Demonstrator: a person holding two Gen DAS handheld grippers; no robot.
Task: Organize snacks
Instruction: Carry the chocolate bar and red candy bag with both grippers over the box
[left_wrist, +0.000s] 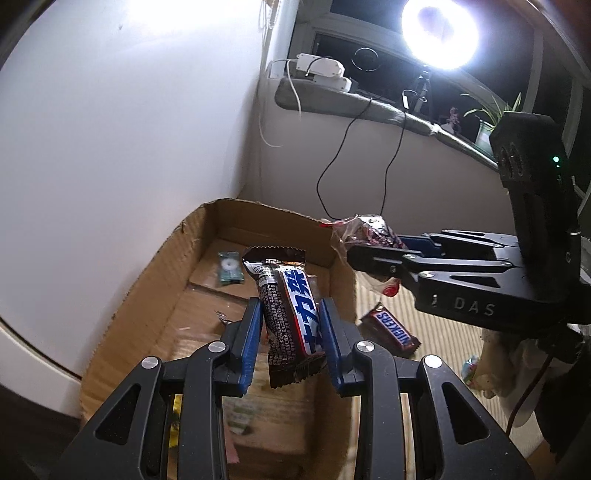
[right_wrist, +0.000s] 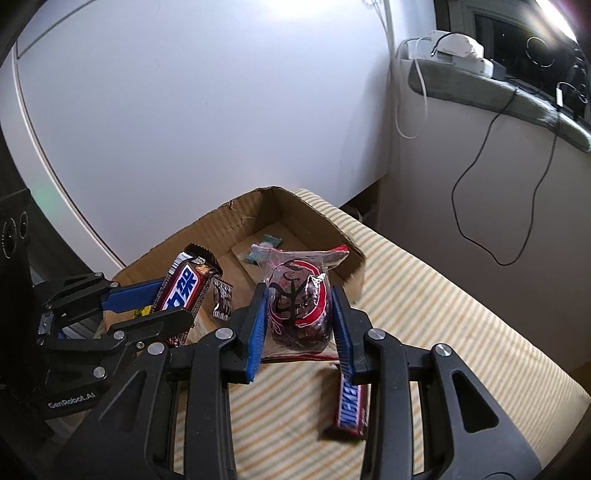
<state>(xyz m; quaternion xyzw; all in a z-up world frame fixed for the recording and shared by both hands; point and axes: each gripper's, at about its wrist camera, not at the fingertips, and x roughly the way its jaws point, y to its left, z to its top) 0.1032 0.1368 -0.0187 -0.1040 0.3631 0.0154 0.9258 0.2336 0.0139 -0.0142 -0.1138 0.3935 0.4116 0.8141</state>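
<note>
Hovering over the cardboard box (left_wrist: 155, 295), the left gripper (left_wrist: 290, 325) has its jaws clamped on a brown Snickers bar (left_wrist: 291, 314) with Chinese lettering, gripped across its width so the long axis runs away from the wrist toward twelve o'clock, its crimped end uppermost. At about two o'clock in the left wrist view, the right gripper (right_wrist: 299, 317) is closed on a plump clear bag of dark sweets (right_wrist: 299, 299) with red print, held near the box's right wall. A small green candy (left_wrist: 231, 273) and a little dark packet (right_wrist: 222, 299) already lie inside. A second Snickers bar (right_wrist: 352, 406) rests on the striped tabletop (right_wrist: 424, 314), just outside the box at five o'clock from the bag. To finish well, I'd judge each gripper should lower its load below the rim before letting go, the bar laid flat along the box's length, one hand releasing at a time so the two don't bump.
</note>
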